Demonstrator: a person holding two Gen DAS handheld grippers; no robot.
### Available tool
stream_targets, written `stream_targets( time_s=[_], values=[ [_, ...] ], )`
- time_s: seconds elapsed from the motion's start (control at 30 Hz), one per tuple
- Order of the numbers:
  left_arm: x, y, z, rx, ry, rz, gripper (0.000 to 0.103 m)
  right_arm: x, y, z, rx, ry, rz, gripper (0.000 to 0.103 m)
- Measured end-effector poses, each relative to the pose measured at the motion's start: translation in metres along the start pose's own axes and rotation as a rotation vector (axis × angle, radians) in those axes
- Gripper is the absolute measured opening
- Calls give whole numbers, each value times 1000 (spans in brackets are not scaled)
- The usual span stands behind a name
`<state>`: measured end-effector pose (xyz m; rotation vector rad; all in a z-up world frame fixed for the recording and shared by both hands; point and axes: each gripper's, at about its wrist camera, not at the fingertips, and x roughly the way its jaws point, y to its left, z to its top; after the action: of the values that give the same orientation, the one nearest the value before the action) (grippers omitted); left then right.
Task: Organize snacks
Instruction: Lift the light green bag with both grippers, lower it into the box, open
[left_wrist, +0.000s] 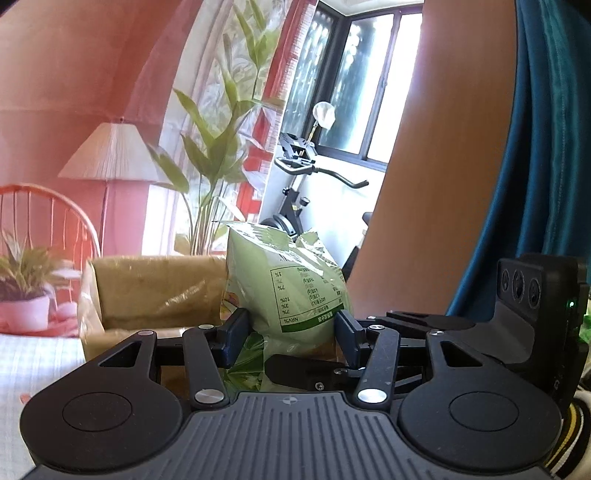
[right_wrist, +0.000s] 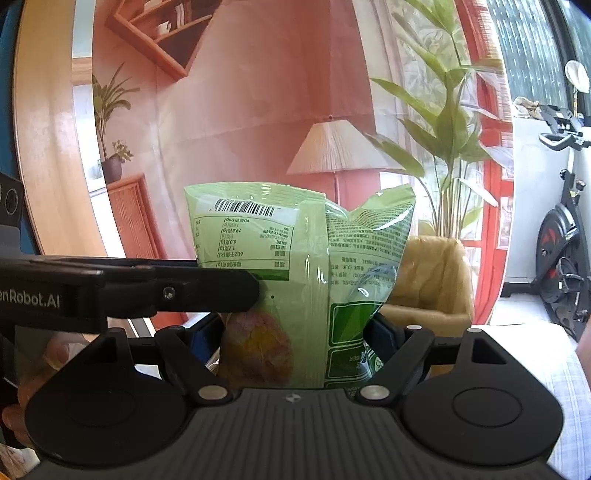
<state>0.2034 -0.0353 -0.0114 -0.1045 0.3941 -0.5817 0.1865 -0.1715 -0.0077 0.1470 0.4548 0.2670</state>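
The green snack bag (right_wrist: 299, 273) is up off the checked tablecloth (left_wrist: 33, 362), upright and upside down by its print, with an open cardboard box (left_wrist: 155, 291) just behind it and a floor lamp (left_wrist: 110, 155), leafy plant (left_wrist: 218, 147) and exercise bike (left_wrist: 295, 192) well beyond. The right gripper (right_wrist: 295, 343) points slightly downward, its jaws clamped on the bag's lower sides. The left gripper (left_wrist: 291, 328) also presses the bag from both sides; its fingers (right_wrist: 207, 291) reach in from the left.

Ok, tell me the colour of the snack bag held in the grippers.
Light green snack bag with darker green panels; clearest in the right wrist view.
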Motion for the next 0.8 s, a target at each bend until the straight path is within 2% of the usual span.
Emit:
stream_targets(
  time_s=[0.2,0.4,0.63,0.8],
  values=[
    [31,26,27,-57,28,-24,55,26,-16,24,-18,15,-15,82],
    [71,51,58,-91,86,-16,54,64,-38,55,-23,55,-29,82],
    [125,88,90,-166,177,6,54,122,-72,81,27,112,-43,82],
    [161,101,99,-157,229,11,55,158,-95,91,80,155,-47,82]
  ],
)
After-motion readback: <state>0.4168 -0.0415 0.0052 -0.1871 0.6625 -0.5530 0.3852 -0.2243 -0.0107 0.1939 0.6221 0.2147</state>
